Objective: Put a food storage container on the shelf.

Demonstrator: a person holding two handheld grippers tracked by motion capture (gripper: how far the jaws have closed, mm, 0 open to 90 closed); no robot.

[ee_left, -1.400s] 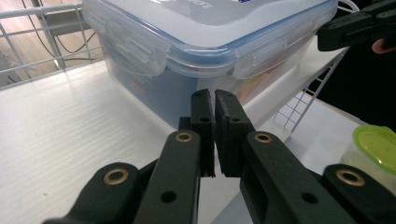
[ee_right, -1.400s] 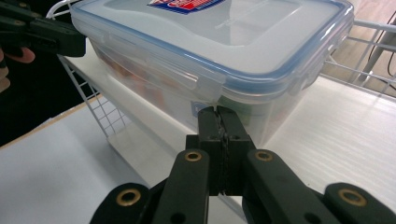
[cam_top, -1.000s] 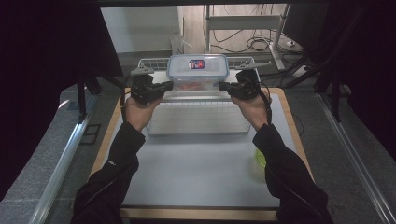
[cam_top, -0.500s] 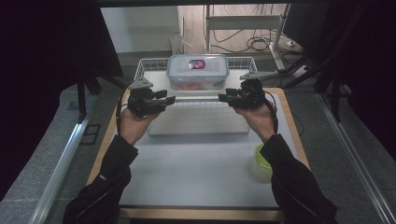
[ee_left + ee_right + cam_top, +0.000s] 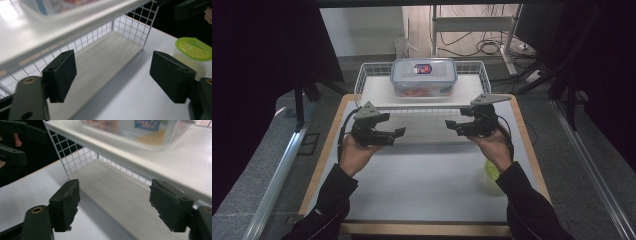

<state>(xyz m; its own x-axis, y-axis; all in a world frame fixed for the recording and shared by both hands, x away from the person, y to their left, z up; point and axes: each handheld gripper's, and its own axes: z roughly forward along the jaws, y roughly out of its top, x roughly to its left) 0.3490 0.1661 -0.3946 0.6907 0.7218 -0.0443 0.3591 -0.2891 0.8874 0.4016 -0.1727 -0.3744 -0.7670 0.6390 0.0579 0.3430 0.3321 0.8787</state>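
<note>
The clear plastic food box (image 5: 424, 76) lies flat on the top shelf of the white wire rack (image 5: 472, 102) at the far middle of the table (image 5: 422, 185), its long axis running left to right and its lid up. It is a rounded rectangle with a blue-rimmed lid and a small printed label; something reddish, hard to make out, shows inside. The rack is thin grid wire with smooth white shelf boards. The left gripper (image 5: 398, 132) and the right gripper (image 5: 451, 125) hang nearer than the box and lower, one to each side, tips facing inward. Both have just been opening; their black padded jaws stand apart with nothing between them. A green-lidded tub (image 5: 192, 48) sits near right.
</note>
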